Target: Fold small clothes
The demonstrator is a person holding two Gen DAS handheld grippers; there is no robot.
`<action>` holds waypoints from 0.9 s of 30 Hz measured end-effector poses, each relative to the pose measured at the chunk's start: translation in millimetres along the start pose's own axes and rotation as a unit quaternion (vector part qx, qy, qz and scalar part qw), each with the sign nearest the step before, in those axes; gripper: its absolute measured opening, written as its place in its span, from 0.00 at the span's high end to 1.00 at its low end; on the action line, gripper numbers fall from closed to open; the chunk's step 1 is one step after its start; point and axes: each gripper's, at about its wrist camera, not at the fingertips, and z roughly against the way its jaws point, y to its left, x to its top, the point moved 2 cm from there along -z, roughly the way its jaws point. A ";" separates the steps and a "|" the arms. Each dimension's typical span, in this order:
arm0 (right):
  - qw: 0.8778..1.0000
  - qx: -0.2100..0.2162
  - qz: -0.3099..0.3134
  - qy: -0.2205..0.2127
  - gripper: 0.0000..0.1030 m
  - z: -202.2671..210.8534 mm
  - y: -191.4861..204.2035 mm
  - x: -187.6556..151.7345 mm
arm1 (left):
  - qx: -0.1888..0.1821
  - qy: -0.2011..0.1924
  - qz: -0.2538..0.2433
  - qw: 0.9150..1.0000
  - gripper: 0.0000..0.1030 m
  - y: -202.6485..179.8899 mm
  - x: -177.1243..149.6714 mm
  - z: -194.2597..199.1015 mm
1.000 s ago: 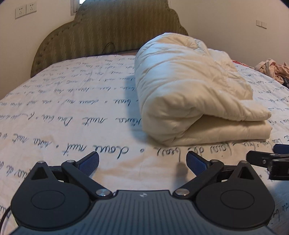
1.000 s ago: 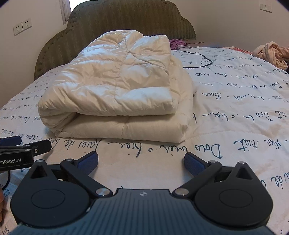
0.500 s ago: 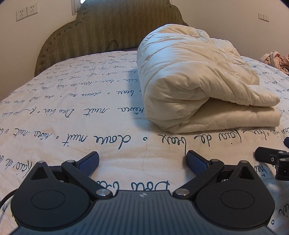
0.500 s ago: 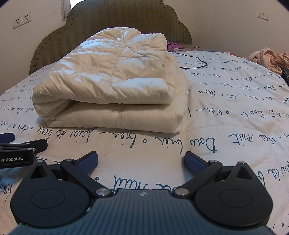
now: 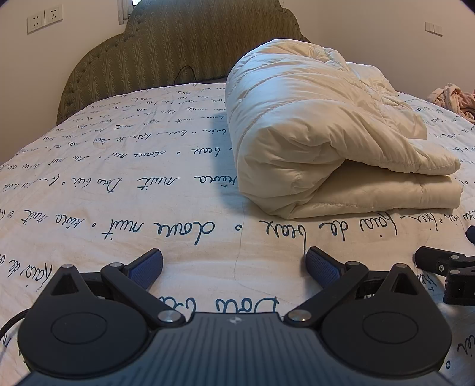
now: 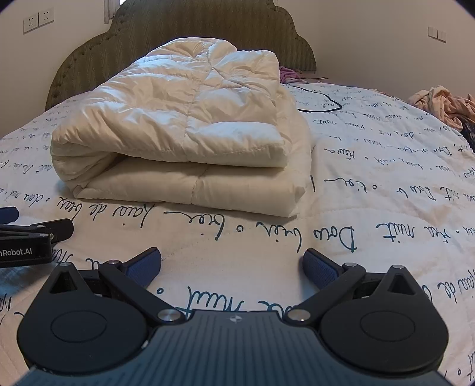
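Note:
A cream quilted puffer garment point(image 5: 320, 139) lies folded in layers on the bed, its rounded fold toward the left; in the right wrist view the same garment point(image 6: 184, 133) sits ahead and left of centre. My left gripper point(image 5: 234, 264) is open over the sheet, short of the garment, with nothing between its blue pads. My right gripper point(image 6: 231, 264) is open too, empty, well back from the garment's front edge. Each gripper shows at the other view's edge: the right one point(image 5: 445, 267), the left one point(image 6: 32, 237).
The bed sheet point(image 5: 104, 184) is white with blue script print. A green padded headboard point(image 6: 190, 26) backs the bed. A crumpled pinkish clothes pile point(image 6: 442, 104) lies at the far right, a black cable point(image 6: 320, 104) behind the garment, a purple cloth point(image 6: 288, 72) near the headboard.
Both grippers have drawn back from the folded garment, which now sits farther ahead in each view. Both stay open and empty; the garment has not moved.

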 end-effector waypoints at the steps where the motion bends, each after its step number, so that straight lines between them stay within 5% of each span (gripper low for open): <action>1: 1.000 -0.001 0.002 0.000 0.00 -0.2 0.5 0.0 | 0.000 0.000 0.000 1.000 0.00 0.0 0.1 0.0; 27: 1.000 0.007 -0.002 0.002 0.00 -3.0 -0.4 0.2 | 0.000 0.003 0.002 1.000 0.00 0.8 -0.8 -2.1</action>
